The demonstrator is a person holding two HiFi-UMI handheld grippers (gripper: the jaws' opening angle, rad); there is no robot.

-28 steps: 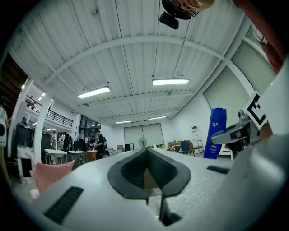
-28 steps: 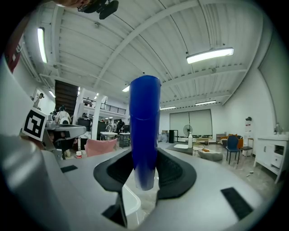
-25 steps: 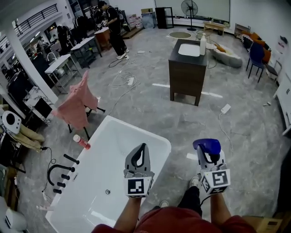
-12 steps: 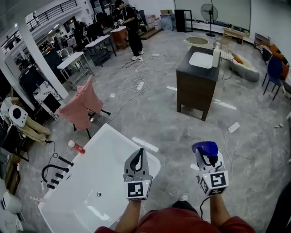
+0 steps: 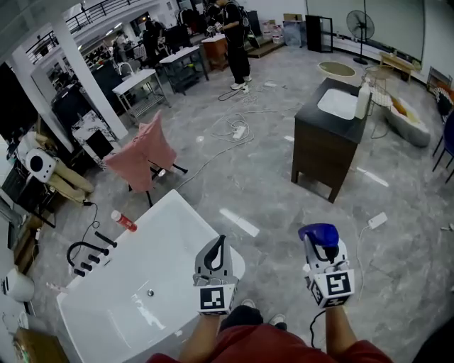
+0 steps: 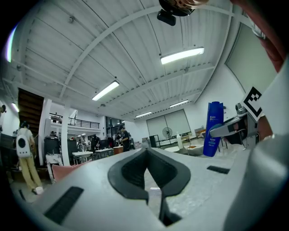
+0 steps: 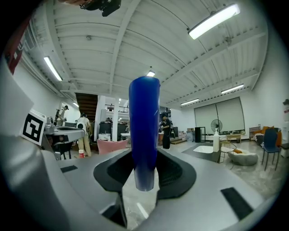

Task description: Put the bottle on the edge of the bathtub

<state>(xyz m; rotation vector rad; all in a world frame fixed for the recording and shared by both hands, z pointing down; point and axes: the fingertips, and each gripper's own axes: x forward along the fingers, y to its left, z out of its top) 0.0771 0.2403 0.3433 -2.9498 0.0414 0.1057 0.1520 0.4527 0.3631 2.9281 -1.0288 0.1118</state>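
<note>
You have two grippers in the lower half of the frame: one left gripper (image 5: 218,244) and one right gripper (image 5: 324,248). You can count one blue bottle (image 5: 317,231), one white bathtub (image 5: 177,207) at lower left, and one small red bottle (image 5: 123,220) by its upper-left corner. Right of centre there is one dark cabinet (image 5: 323,152) with one white bottle (image 5: 364,101) on it. You also have one fan (image 5: 360,21) at upper right and one pink-draped chair (image 5: 145,152) at left.
</note>
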